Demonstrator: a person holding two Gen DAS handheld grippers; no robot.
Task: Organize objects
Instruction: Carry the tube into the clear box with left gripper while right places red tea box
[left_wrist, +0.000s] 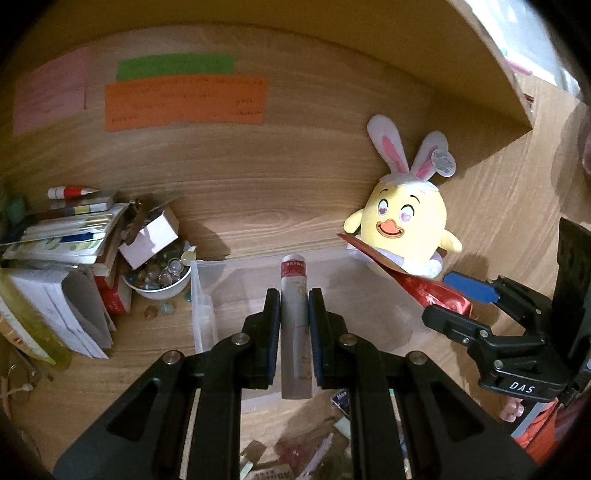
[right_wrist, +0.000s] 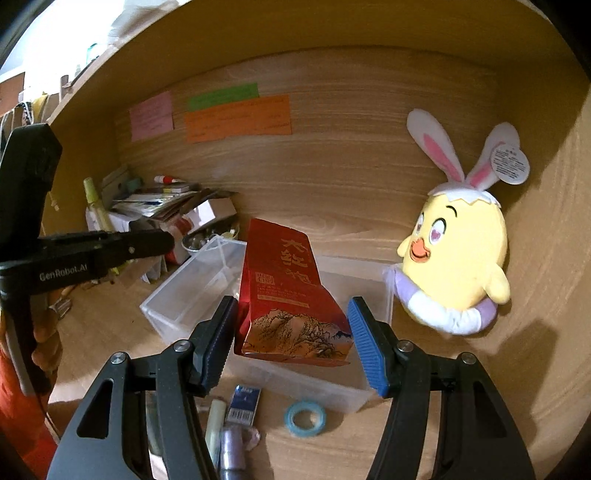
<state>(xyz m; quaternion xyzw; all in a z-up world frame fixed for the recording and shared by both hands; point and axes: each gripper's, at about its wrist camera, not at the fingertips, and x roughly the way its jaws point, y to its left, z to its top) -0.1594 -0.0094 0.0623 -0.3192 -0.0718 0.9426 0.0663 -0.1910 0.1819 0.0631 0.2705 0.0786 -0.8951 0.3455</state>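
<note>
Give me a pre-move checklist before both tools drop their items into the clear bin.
1. Left tool clamped on the tube: ok.
2. Right tool gripping the red packet: cannot tell; the right pad looks apart from it.
3. Clear bin open, with free space inside: ok.
4. Both items over the bin: ok, as far as these views show.
5. Plush chick clear of the drop area: not ok; it leans at the bin's right end.
6. Tape roll outside the bin, out of the way: ok.

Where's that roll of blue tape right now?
In the right wrist view, the blue tape roll lies flat on the wooden desk, just in front of the clear plastic bin.
</note>
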